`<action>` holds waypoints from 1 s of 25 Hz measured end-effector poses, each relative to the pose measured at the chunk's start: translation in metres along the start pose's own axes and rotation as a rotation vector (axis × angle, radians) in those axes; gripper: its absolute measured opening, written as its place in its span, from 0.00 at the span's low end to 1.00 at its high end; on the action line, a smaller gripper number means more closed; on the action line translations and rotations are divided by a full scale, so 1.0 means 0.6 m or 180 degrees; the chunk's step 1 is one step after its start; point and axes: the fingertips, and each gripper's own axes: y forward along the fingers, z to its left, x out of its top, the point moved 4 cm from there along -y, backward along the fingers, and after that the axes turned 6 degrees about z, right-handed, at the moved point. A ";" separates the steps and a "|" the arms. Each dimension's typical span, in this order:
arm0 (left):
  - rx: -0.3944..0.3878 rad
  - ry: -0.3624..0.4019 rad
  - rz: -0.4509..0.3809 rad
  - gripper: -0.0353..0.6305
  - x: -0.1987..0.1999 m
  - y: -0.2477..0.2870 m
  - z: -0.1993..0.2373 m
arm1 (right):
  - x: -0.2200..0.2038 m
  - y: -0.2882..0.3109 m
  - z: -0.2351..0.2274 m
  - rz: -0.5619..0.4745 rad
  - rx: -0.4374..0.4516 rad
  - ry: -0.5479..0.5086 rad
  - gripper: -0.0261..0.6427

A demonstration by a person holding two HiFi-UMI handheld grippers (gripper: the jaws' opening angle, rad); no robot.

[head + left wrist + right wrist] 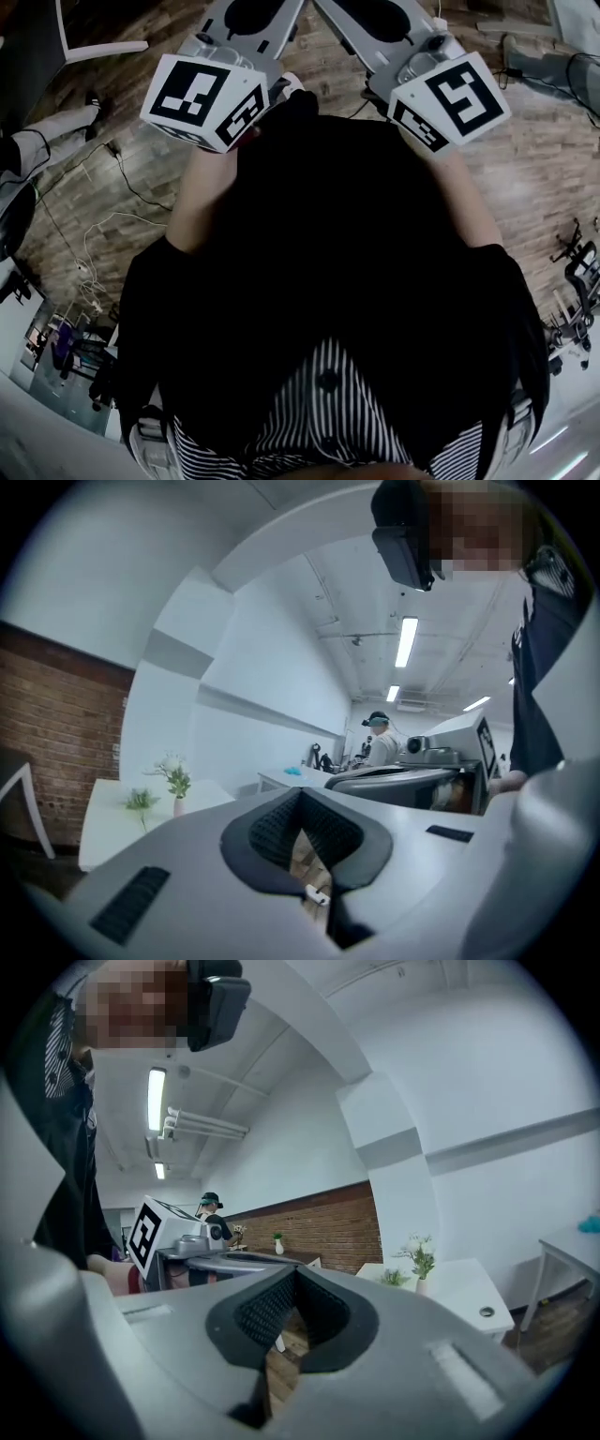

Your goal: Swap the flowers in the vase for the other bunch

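L gripper, R gripper, both closed; 1 vase, 1 other bunch

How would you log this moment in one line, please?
left claw: shut, empty | right claw: shut, empty | vase: far off, untouched

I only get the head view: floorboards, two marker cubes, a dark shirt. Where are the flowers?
Observer: Ahead, on a white table. The right gripper view shows a vase there holding white flowers.
Operator: And the other bunch?
Observer: A smaller green bunch shows beside the vase, to its left in the left gripper view.
Operator: Are the grippers carrying anything?
Observer: No. The left gripper and the right gripper are both shut, with nothing between the jaws.
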 end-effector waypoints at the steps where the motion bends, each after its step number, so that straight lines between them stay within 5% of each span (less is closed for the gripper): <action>1: -0.0063 -0.0015 0.0010 0.05 0.002 0.000 0.021 | 0.005 0.012 -0.009 0.0022 -0.0022 0.0024 0.04; 7: 0.0083 0.0150 -0.0034 0.05 0.021 -0.009 0.114 | 0.033 0.069 -0.051 0.0065 -0.0086 0.0009 0.04; 11: 0.0138 0.0089 -0.0048 0.05 0.024 -0.005 0.141 | 0.044 0.111 -0.064 0.0089 0.0141 0.0143 0.04; 16: 0.0183 0.0083 -0.0084 0.05 0.035 -0.016 0.172 | 0.056 0.146 -0.061 0.0256 0.0443 -0.0165 0.04; 25: 0.0385 0.0191 -0.0058 0.05 0.024 0.015 0.231 | 0.051 0.191 -0.137 0.0030 0.0814 0.0012 0.04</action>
